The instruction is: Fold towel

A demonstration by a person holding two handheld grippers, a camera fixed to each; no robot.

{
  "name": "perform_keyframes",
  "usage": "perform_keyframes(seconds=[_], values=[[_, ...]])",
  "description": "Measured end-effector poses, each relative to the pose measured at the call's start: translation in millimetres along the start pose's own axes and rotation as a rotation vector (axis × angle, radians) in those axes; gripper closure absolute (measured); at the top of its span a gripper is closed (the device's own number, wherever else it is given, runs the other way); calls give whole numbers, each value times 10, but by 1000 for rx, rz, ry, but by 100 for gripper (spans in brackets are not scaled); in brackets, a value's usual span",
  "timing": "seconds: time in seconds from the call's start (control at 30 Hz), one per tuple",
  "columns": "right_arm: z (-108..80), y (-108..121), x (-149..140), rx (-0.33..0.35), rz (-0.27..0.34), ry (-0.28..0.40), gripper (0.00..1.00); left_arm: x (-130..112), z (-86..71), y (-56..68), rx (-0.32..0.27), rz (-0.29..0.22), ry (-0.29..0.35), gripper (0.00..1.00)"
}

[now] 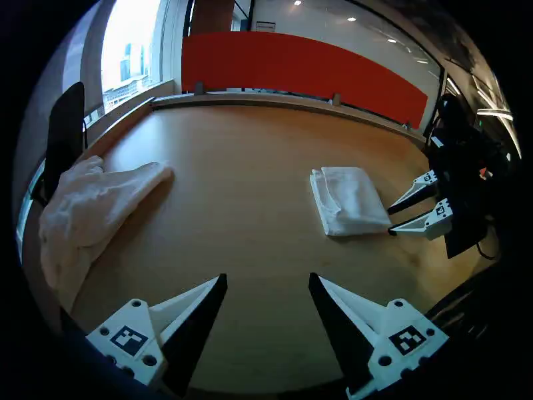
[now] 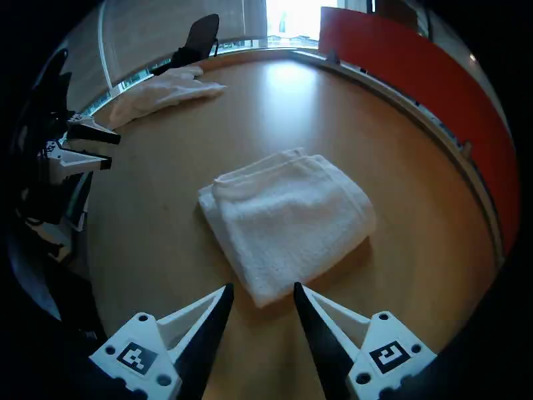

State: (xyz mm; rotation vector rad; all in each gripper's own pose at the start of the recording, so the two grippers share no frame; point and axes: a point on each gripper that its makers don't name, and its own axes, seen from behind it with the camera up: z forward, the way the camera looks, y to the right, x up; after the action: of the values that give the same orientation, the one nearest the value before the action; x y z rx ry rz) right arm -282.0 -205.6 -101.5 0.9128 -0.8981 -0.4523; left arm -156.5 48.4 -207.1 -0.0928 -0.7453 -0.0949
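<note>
the folded towel (image 2: 290,220) lies flat on the wooden table (image 1: 253,153), as a thick white rectangle with its layered edges visible on one side. the right gripper (image 2: 263,286) is just at the near corner of this towel. its two fingers stand apart, one at each side of the corner, and they clamp nothing. whether the tips touch the cloth, i cannot tell. in the left gripper view the same gripper shows at the right side, with a dark body and white fingers, and the tips are just beside the edge of the towel.

the left gripper (image 1: 267,277) is over a bare part of the table, well apart from the folded towel. its fingers are also spread wide and there is nothing between them.

a second towel (image 1: 86,207), white and not folded, lies crumpled near the side edge of the table, well apart from the folded one. behind it stands a dark chair (image 1: 65,133). along the back edge of the table runs a red panel (image 1: 300,67), and beside it is a bright window (image 1: 130,53).
</note>
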Motion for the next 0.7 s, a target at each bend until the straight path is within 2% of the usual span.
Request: perform_keyframes(seconds=[0.33,0.7], values=[[58,-13,-131,-7,26,-10,49,-4,-5,23,-2,5,-1,9],[75,9,-181,-31,59,-3,55,-22,-15,28,-2,7,-3,9]])
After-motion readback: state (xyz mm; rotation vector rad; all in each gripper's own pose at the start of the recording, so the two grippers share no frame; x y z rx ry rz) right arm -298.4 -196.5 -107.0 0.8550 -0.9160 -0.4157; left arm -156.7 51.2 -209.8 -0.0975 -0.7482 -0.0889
